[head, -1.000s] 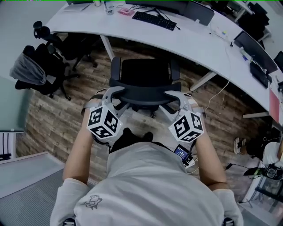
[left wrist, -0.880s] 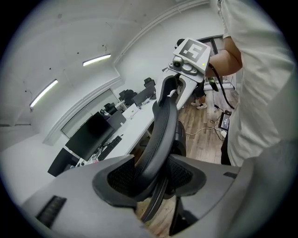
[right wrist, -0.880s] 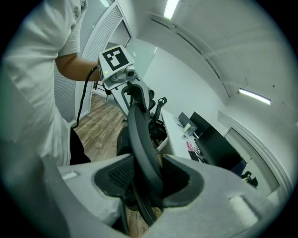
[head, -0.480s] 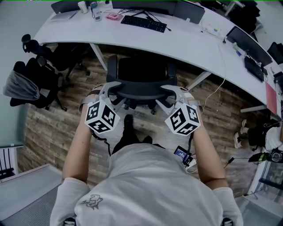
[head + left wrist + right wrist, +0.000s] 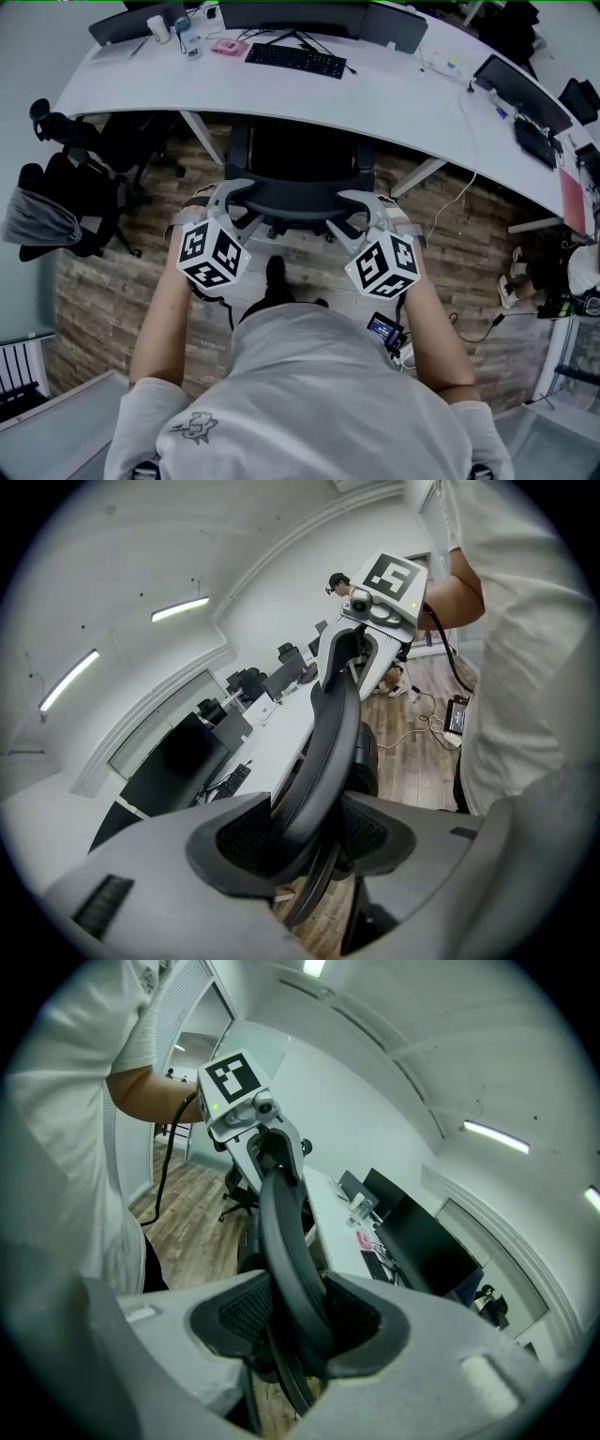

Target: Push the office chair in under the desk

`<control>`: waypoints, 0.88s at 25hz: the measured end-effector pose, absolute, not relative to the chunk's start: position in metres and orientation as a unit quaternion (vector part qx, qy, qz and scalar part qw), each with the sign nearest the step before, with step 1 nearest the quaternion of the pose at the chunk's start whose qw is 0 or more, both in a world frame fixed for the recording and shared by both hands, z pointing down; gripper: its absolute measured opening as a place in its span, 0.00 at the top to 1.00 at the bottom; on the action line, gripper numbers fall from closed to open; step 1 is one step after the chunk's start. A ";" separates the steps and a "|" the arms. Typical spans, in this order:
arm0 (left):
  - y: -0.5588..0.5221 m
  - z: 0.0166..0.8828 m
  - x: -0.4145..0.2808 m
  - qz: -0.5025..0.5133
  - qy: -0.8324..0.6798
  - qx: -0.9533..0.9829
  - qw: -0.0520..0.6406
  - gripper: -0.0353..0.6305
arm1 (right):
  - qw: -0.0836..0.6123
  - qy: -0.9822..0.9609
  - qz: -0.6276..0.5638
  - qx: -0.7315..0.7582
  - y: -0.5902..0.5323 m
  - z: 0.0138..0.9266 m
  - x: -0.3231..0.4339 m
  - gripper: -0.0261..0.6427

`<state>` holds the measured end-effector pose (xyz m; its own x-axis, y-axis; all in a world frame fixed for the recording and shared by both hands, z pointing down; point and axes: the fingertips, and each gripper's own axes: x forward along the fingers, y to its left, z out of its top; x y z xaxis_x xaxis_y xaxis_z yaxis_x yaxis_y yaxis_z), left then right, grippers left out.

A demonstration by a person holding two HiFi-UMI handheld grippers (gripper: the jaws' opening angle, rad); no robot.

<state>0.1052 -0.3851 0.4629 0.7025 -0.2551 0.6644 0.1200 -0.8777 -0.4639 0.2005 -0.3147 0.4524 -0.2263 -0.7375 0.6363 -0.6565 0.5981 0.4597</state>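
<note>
A black office chair (image 5: pixel 302 155) stands before the white curved desk (image 5: pixel 394 94), its seat partly beneath the desk edge. I stand behind it. My left gripper (image 5: pixel 232 194) is shut on the left end of the backrest's top rim (image 5: pixel 298 198), and my right gripper (image 5: pixel 364 201) is shut on the right end. In the left gripper view the black rim (image 5: pixel 328 733) runs up between the jaws of my left gripper (image 5: pixel 302 834) to the right gripper (image 5: pixel 377 607). In the right gripper view the rim (image 5: pixel 286 1232) passes through my right gripper (image 5: pixel 302 1321).
A second black chair (image 5: pixel 70 187) with a grey garment stands at the left. Slanted white desk legs (image 5: pixel 202 137) (image 5: pixel 417 176) flank the chair. A keyboard (image 5: pixel 295 59) and monitors sit on the desk. A cable (image 5: pixel 450 214) trails over the wooden floor at the right.
The chair has rolled toward the desk with both grippers holding its backrest, and its seat now reaches further under the desk edge. My feet have stepped forward after it.
</note>
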 end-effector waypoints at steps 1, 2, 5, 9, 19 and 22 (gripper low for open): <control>-0.393 0.463 0.106 -0.385 0.034 -0.889 0.246 0.65 | 0.434 -0.780 -0.044 0.449 -0.321 0.453 0.201 0.70; -0.400 0.463 0.108 -0.385 0.031 -0.889 0.247 0.65 | 0.433 -0.779 -0.042 0.452 -0.327 0.453 0.202 0.70; -0.420 0.463 0.113 -0.384 0.022 -0.888 0.252 0.65 | 0.433 -0.774 -0.035 0.460 -0.345 0.452 0.205 0.70; -0.447 0.464 0.119 -0.381 0.009 -0.888 0.258 0.65 | 0.435 -0.765 -0.027 0.474 -0.369 0.453 0.208 0.70; -0.509 0.464 0.132 -0.373 -0.020 -0.887 0.271 0.65 | 0.438 -0.747 -0.012 0.500 -0.424 0.453 0.215 0.70; -0.523 0.464 0.137 -0.368 -0.026 -0.888 0.275 0.65 | 0.439 -0.741 -0.008 0.508 -0.438 0.454 0.220 0.70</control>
